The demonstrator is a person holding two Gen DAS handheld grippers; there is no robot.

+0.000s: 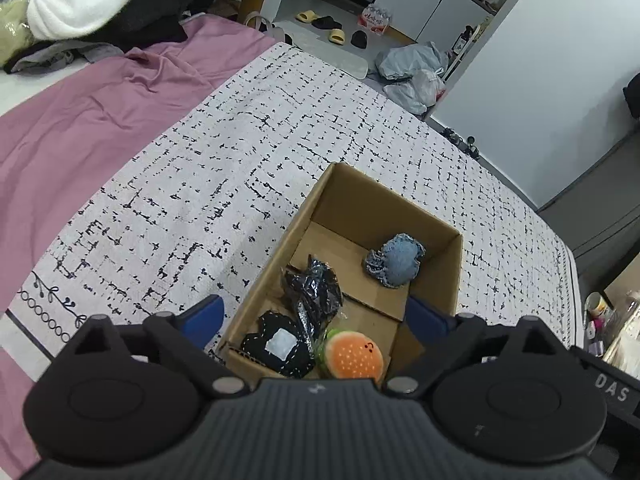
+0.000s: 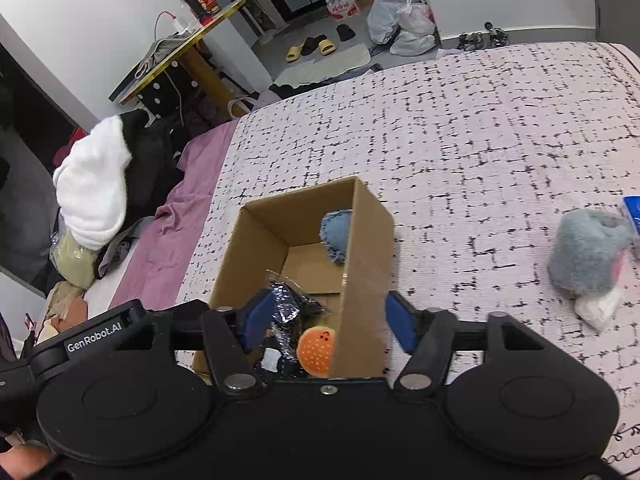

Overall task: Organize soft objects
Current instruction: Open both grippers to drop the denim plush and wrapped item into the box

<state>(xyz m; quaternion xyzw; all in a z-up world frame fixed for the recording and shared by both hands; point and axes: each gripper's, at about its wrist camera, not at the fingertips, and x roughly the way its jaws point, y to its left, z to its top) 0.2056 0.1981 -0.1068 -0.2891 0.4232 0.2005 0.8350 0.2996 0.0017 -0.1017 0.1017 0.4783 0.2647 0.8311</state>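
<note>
- A bedroom: a patterned bed cover (image 2: pixel 480 128) carries a cardboard box (image 2: pixel 364 248) already holding several soft items.
- A grey plush toy (image 2: pixel 588 256) lies outside, at about two o'clock from the right gripper (image 2: pixel 328 320), the nearer one.
- The right gripper and the left gripper (image 1: pixel 316 316) both gape wide, empty, over the box.

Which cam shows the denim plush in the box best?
Left wrist: the blue denim plush lies fully visible at the far end of the cardboard box. Right wrist shows only part of it; the box's right wall hides the rest.

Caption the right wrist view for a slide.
Open right gripper above cardboard box of soft toys; grey plush waits on bedspread.
</note>
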